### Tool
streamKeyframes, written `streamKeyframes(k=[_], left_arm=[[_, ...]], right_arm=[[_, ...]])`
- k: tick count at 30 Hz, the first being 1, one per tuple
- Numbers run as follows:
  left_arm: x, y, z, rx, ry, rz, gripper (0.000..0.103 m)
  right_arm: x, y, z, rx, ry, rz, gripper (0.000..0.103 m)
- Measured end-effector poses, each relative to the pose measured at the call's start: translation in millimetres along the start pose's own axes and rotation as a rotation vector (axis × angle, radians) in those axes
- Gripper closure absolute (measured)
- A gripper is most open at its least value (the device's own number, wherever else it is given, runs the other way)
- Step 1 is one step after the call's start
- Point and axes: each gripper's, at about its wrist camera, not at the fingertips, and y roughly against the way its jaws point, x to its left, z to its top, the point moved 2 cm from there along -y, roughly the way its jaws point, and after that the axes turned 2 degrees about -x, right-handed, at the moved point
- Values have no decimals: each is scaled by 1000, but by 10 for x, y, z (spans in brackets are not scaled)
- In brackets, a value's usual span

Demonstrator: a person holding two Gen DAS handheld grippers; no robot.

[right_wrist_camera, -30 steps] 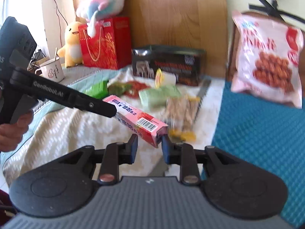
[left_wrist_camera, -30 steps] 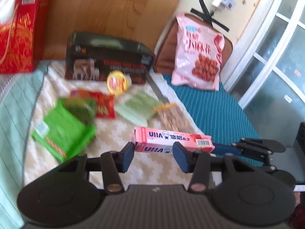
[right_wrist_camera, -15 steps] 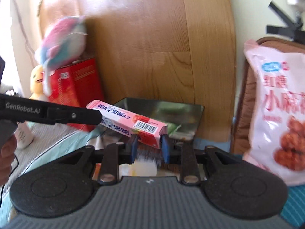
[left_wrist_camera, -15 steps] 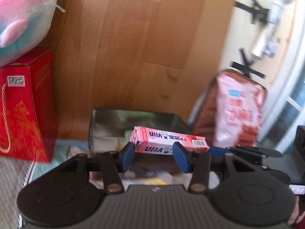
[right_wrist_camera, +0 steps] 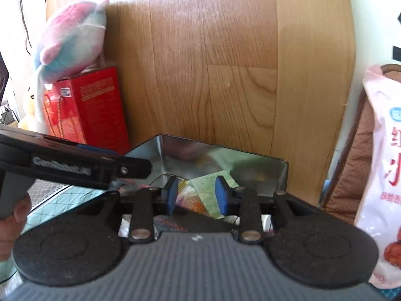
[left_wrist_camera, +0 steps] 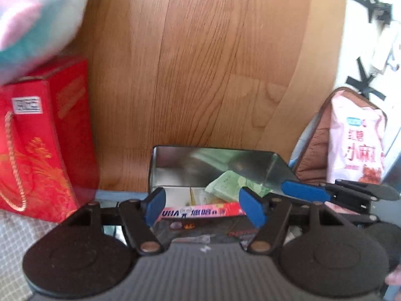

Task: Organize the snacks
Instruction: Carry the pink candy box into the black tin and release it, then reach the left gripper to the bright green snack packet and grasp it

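I have both grippers over the open metal tin (left_wrist_camera: 273, 165). Left gripper (left_wrist_camera: 204, 207) and right gripper (right_wrist_camera: 196, 194) stand spread, gripping nothing; pink UHA candy box (left_wrist_camera: 198, 212) lies inside at the near wall, released for storage.

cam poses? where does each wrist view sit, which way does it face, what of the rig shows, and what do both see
Left wrist: on the left gripper, facing the open tin and wooden board; shows its own fingers, the pink box lying between them, and the right gripper's tip.
Right wrist: on the right gripper, same heading; shows the left gripper and a hand.
Shared: tin, board, red bag, plush toy.
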Motion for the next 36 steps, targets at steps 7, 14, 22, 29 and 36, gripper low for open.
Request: streamKeyframes(k=[7, 14, 22, 29, 36], left_arm=[[200, 604, -401, 16, 41, -65, 31], [527, 868, -984, 103, 156, -49, 31], [412, 908, -1329, 142, 210, -116, 69], [73, 1095, -1603, 175, 197, -208, 80], [-318, 1240, -1779, 221, 153, -327, 74]], right_arm=[[-160, 440, -276, 31, -100, 46, 60], [-148, 475, -585, 138, -265, 163, 56], [610, 500, -893, 246, -290, 398, 58], [729, 790, -1077, 264, -237, 365, 66], [487, 1321, -1306, 232, -201, 282, 60]])
